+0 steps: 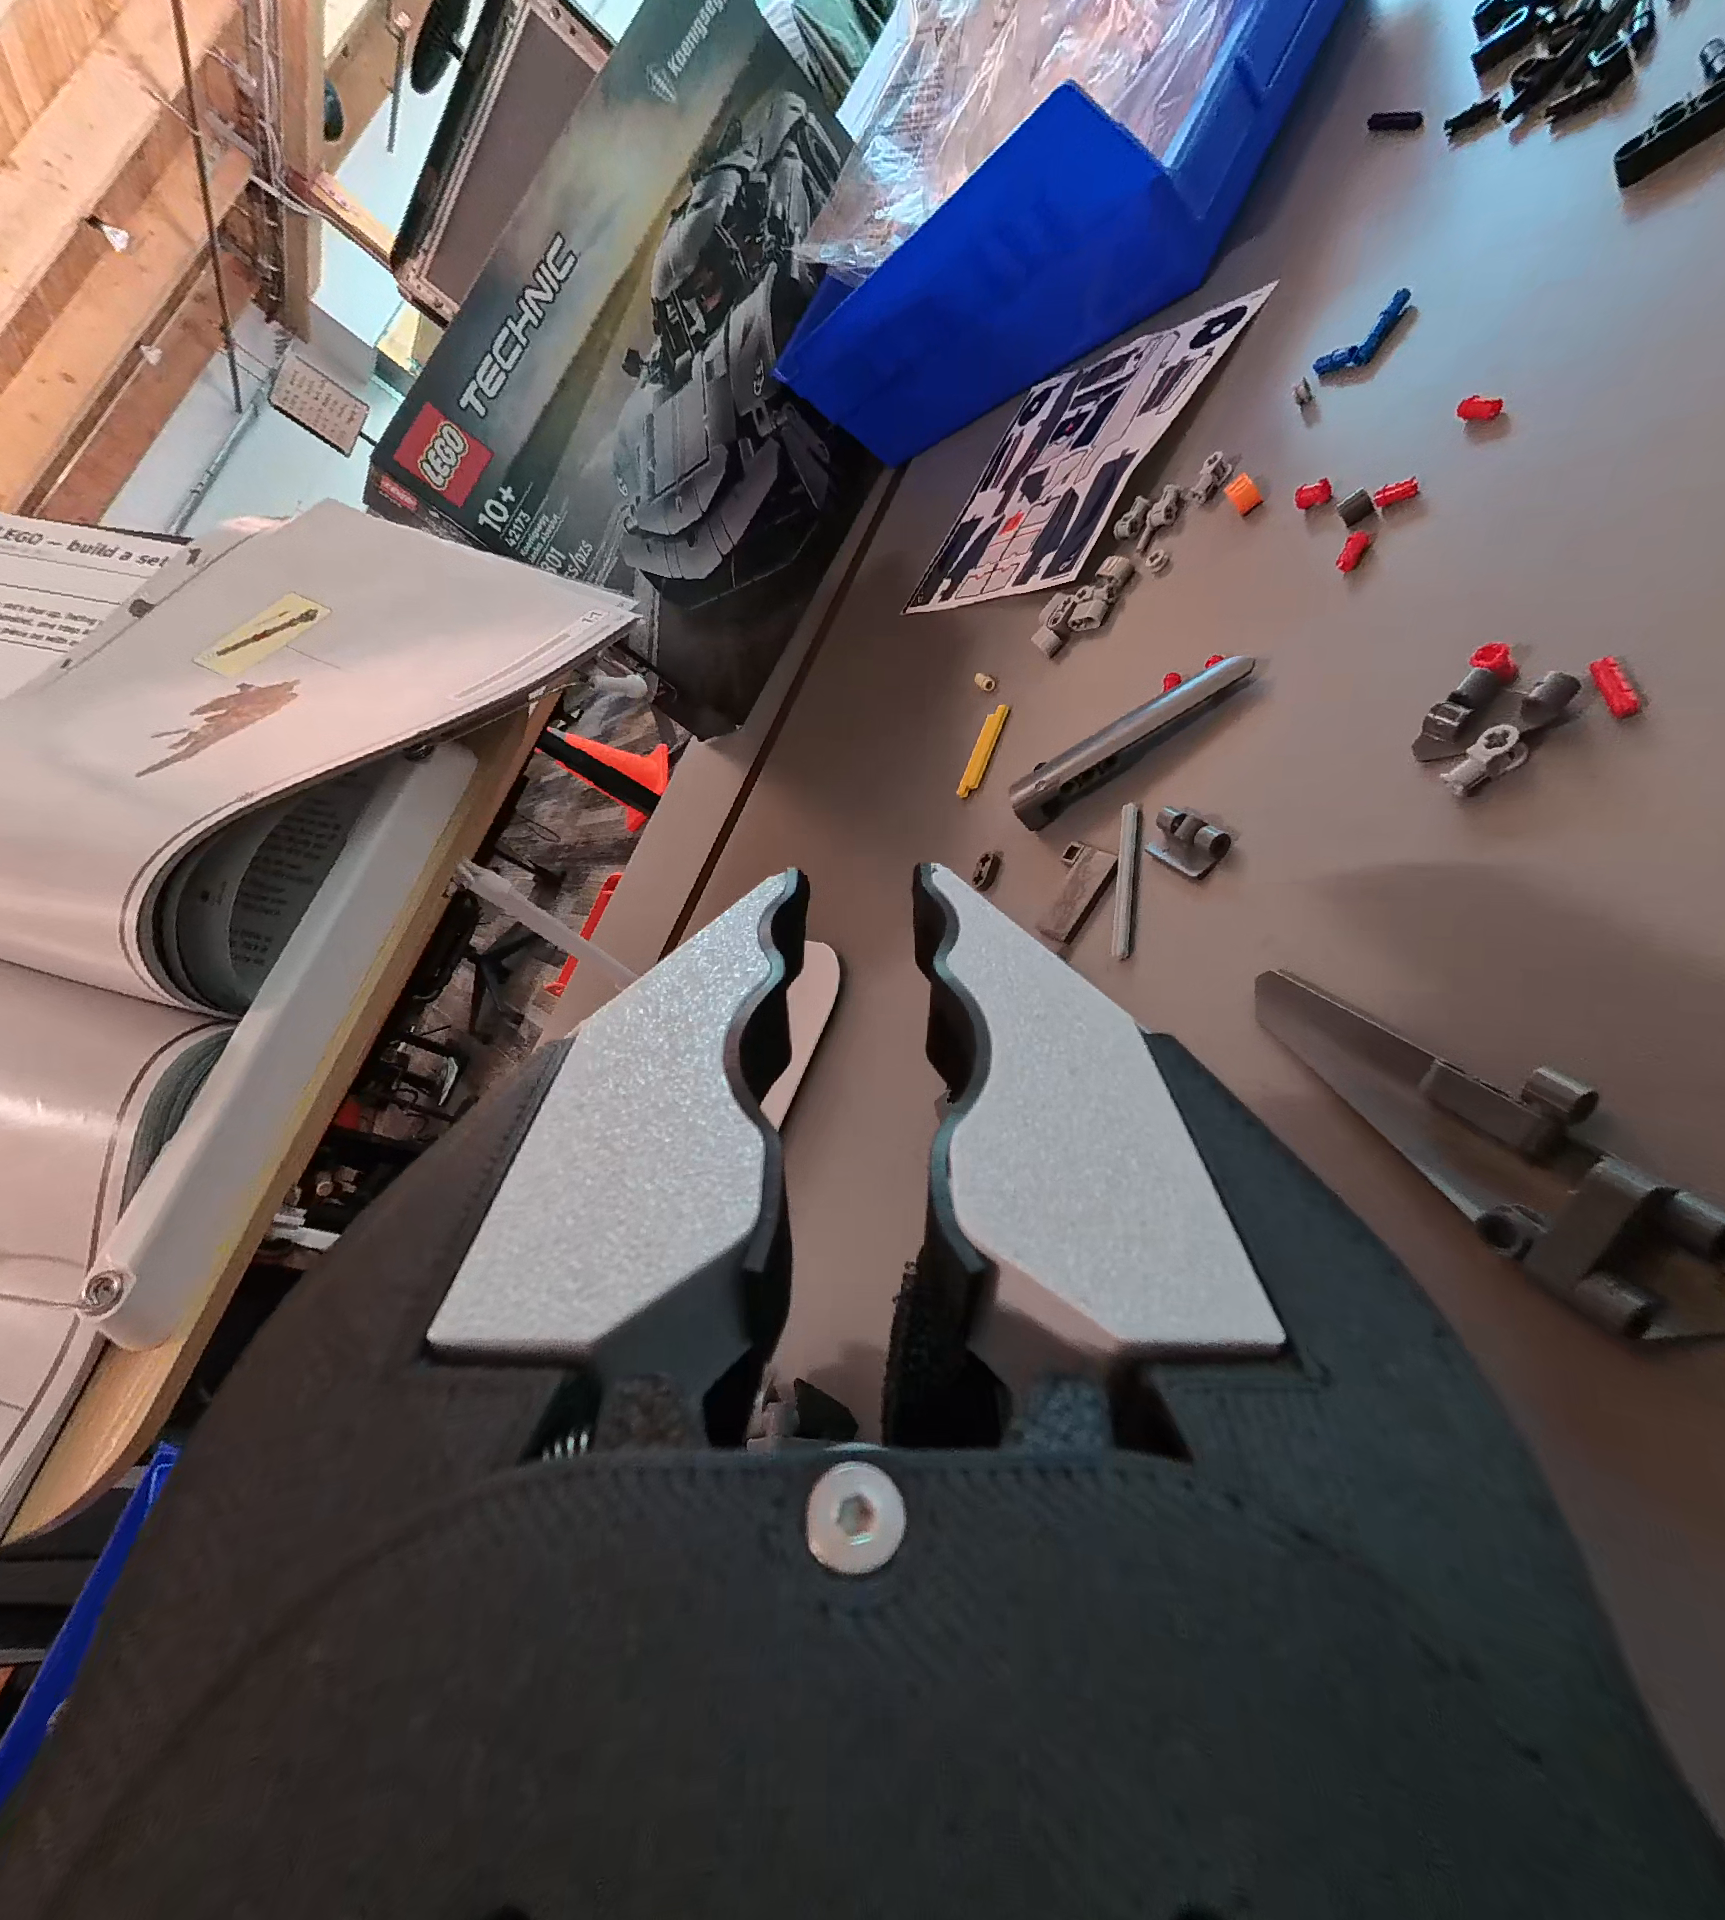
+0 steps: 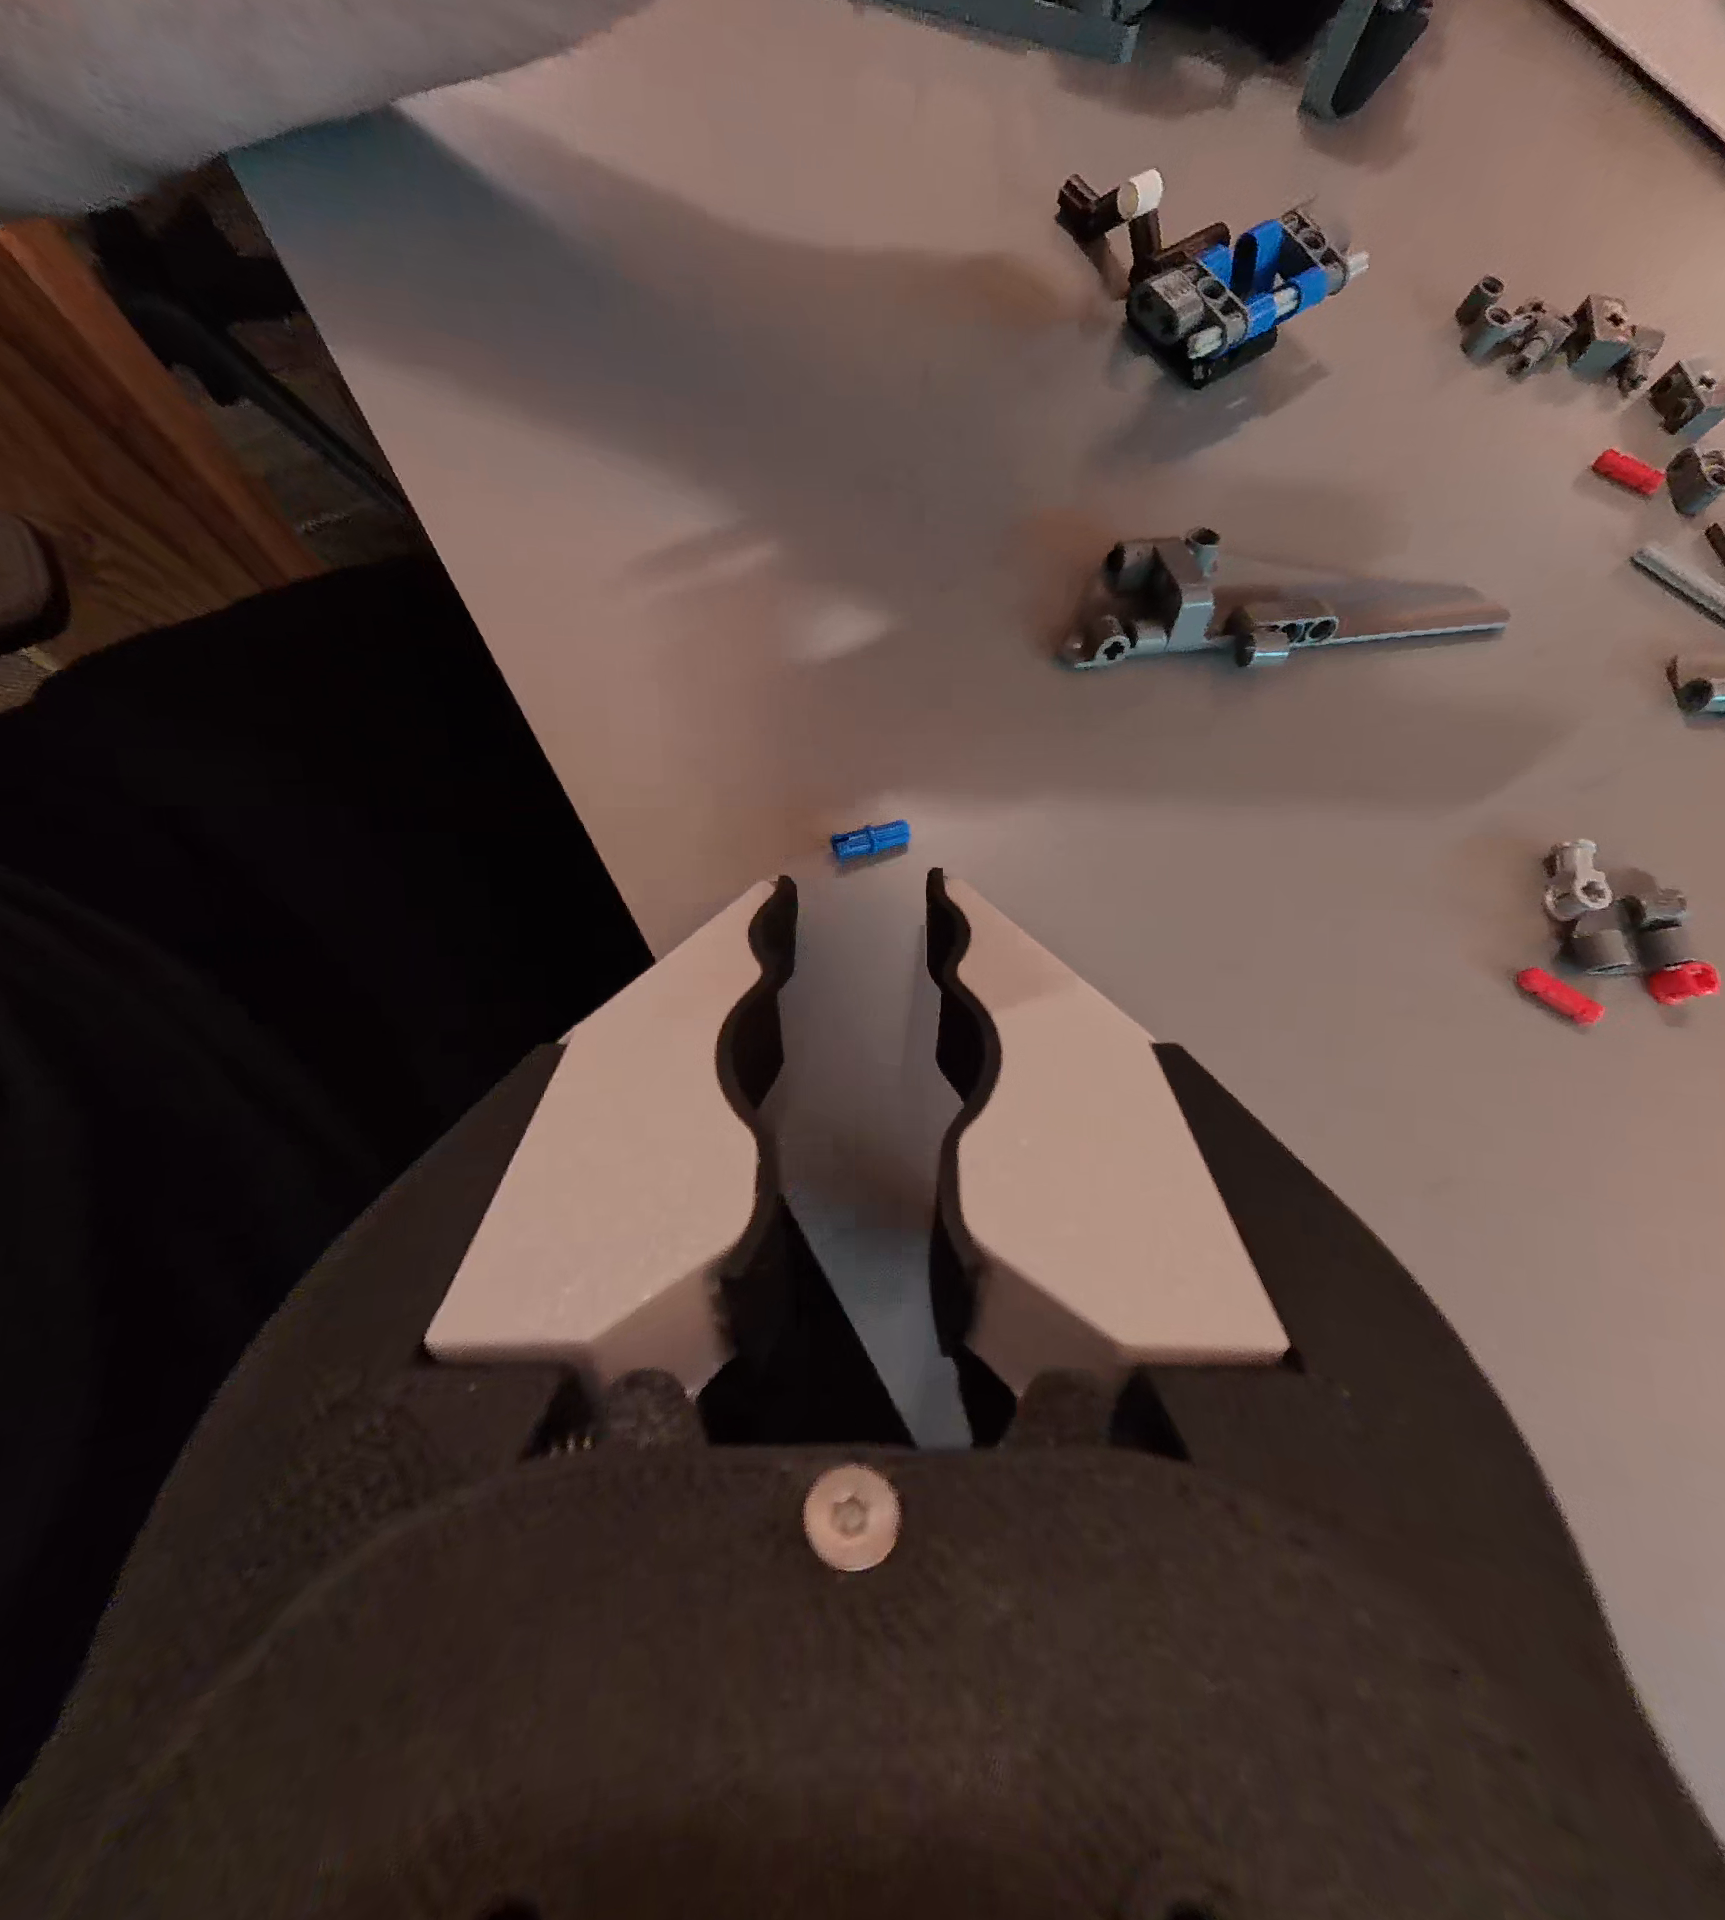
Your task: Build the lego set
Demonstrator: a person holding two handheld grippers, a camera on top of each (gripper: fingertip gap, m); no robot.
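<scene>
Left gripper (image 1: 860, 883): fingers parted by a narrow gap, nothing between them, tips over the grey table (image 1: 1460, 1558) close to its edge. Just ahead and right of the left fingertips lie a thin grey axle (image 1: 1128, 878) and a small grey hinge piece (image 1: 1190, 840); farther ahead, a dark grey tube (image 1: 1128, 738) and a yellow axle (image 1: 983, 750). Right of the left fingers, near the gripper body, lies a long grey wing-shaped panel with connectors attached (image 1: 1523, 1153). Well ahead: sticker sheet (image 1: 1086, 457), blue bin (image 1: 1024, 260) with clear plastic bags in it, and the set box (image 1: 609, 395) standing at the table edge. Left of the left fingers, an open instruction booklet (image 1: 214, 727) rests on a stand off the table. Scattered red pins (image 1: 1377, 520) lie ahead-right. Right gripper (image 2: 860, 881): fingers likewise narrowly parted and empty, tips above the table near its near edge. A blue pin (image 2: 870, 840) lies on the table just beyond the right fingertips, not touching them. Ahead-right of the right fingers lies the same wing panel (image 2: 1273, 613); beyond it, a small black-and-blue sub-assembly (image 2: 1222, 291). Far right: a cluster of grey connectors (image 2: 1616, 914) with red pins touching it. A white sleeve (image 2: 162, 83), blurred, crosses the upper left of the right wrist view.
</scene>
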